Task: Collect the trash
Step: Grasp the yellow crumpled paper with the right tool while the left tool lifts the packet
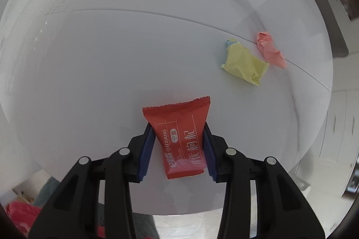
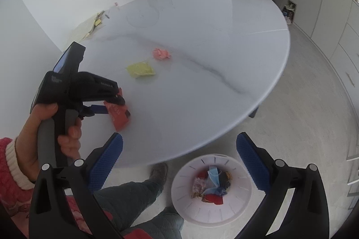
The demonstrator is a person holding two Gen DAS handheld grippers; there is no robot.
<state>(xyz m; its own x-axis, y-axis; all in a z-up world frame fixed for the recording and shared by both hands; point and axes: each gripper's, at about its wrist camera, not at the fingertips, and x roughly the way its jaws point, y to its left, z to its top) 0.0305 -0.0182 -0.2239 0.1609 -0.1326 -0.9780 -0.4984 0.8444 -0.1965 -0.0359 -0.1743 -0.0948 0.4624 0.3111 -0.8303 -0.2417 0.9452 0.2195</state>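
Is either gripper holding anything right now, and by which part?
The left gripper has the red snack wrapper between its jaws, which pinch its two long side edges around mid-length, with the wrapper on the table. The right gripper is open and empty.

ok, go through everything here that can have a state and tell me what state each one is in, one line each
left gripper: closed onto the red snack packet
red snack packet: flat on the round white table, pinched at both sides
crumpled yellow paper: lying loose on the table
crumpled pink paper: loose, touching the yellow one
right gripper: open, empty
white slotted bin: upright on the floor, partly filled
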